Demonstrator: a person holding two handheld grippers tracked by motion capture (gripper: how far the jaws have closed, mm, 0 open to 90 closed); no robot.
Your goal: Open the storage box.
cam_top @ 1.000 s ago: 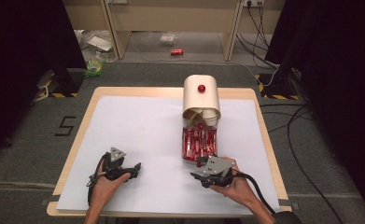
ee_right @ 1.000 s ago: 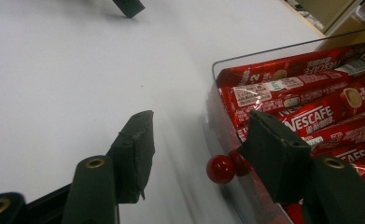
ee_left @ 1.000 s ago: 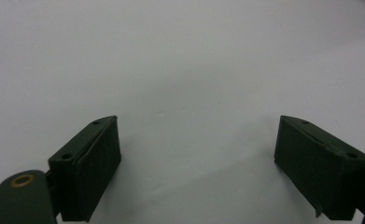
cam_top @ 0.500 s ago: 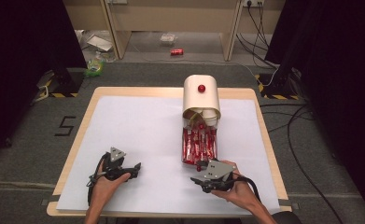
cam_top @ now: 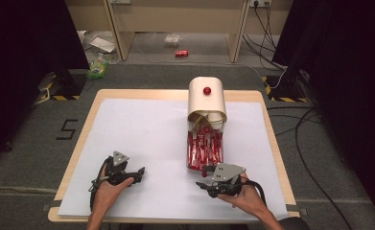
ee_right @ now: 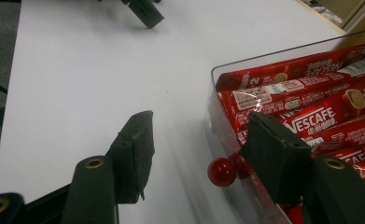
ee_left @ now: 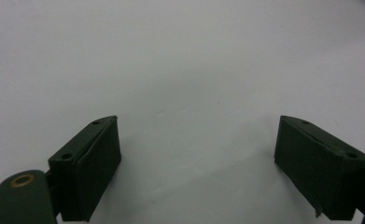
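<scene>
**Right gripper lines up on the drawer's red knob**

A clear plastic drawer (cam_top: 205, 152), pulled out from under a cream, round-topped container (cam_top: 207, 98) and packed with red Nescafé coffee stick packets (ee_right: 311, 100), lies toward the person from that container on the white table cover (cam_top: 142, 129). On the drawer's near wall sits a small round red knob (ee_right: 221, 171).

The right gripper (ee_right: 196, 154), just short of the drawer's near end, stands with its jaws parted and nothing clamped. In the right gripper view the knob sits in the gap but off-centre, close to the right-hand jaw, which overlaps the drawer's wall; the other jaw hangs over bare cover, away from the drawer.

The step in hand looks like taking hold of that knob. To do it well, I would shift the gripper sideways until the knob is centred in the gap, keep the jaws level with it rather than riding on the drawer's rim, then close on the knob alone. A grip that also catches the clear wall may slip or twist the drawer.

The left gripper (ee_left: 196, 163), far to the left of the drawer, rests spread wide over bare cover, holding nothing.
</scene>
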